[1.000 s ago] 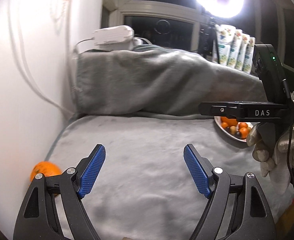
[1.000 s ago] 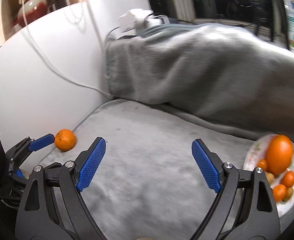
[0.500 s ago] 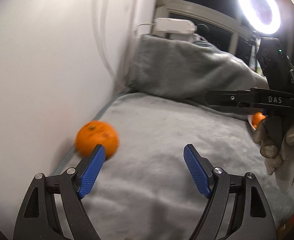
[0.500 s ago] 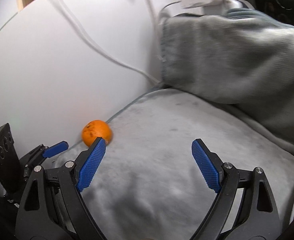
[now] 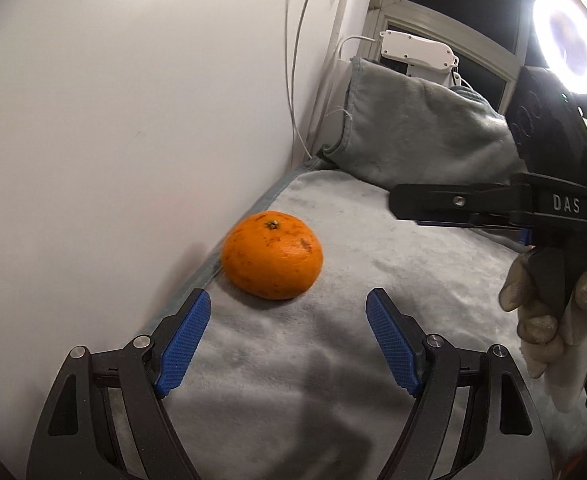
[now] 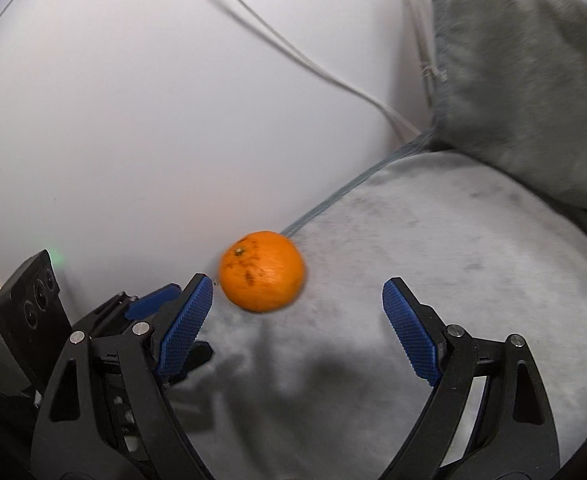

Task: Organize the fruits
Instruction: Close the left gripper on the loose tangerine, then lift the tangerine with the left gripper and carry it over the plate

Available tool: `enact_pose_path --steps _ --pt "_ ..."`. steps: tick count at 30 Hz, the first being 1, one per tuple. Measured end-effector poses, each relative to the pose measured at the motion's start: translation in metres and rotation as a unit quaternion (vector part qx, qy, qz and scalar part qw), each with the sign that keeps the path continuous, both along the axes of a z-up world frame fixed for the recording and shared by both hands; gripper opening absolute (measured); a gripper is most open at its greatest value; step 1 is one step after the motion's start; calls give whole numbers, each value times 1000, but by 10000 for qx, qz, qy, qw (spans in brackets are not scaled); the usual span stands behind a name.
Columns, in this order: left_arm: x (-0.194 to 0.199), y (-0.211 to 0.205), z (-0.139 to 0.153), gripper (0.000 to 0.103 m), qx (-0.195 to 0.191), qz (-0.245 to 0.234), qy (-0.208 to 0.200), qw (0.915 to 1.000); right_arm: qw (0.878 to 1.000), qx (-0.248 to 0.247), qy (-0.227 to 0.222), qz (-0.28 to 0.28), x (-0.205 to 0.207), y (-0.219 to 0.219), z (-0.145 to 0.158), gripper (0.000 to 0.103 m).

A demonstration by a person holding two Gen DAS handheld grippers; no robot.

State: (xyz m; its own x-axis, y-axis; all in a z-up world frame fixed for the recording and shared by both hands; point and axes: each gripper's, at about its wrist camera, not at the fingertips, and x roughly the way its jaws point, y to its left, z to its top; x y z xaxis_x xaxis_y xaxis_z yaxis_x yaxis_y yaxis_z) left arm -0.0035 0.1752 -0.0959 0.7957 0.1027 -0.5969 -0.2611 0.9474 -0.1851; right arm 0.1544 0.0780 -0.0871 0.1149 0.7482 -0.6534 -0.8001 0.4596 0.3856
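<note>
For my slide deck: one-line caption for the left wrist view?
Open left hand-held gripper facing a mandarin on grey blanket beside a white wall.

White letters "DAS" on black body of right gripper (image 5: 469,216), near right edge of left wrist view. No other readable text, label, brand, number or sign in either view.
</note>
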Motion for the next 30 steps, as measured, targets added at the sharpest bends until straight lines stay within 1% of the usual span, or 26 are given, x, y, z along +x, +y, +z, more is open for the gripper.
enact_pose_path --steps 2,4,6,8,11,13,17,19,21,23,25,30 --pt "2 1 -2 80 -31 -20 34 10000 9999 30 99 52 0 8 -5 90" --pt "3 1 -5 76 -52 -37 69 10000 9997 74 216 84 1 15 -10 90" --pt "6 2 -8 71 -85 -66 98 9999 9991 137 376 98 4 20 -15 89" --pt "7 3 -11 71 -100 -56 116 9999 9979 216 601 97 8 25 -21 86" --pt "10 6 -15 66 -194 -61 164 9997 9958 318 856 69 14 31 -29 85" --pt "12 6 -16 66 -228 -70 181 9996 9942 374 1005 68 17 36 -34 83" --pt "18 7 -18 66 -334 -135 250 9990 9929 334 1140 96 18 45 -43 78" --pt "21 9 -20 66 -422 -149 273 9986 9922 305 1202 93 19 49 -47 77" --pt "26 9 -23 66 -427 -199 342 9983 9912 294 1291 80 21 51 -52 76" --pt "28 11 -26 65 -479 -191 353 9980 9894 306 1420 74 22 52 -56 70" --pt "30 12 -28 65 -522 -164 352 9979 9872 337 1559 56 24 54 -61 67" --pt "37 16 -32 62 -580 -139 422 9973 9830 462 1778 31 28 53 -68 63"
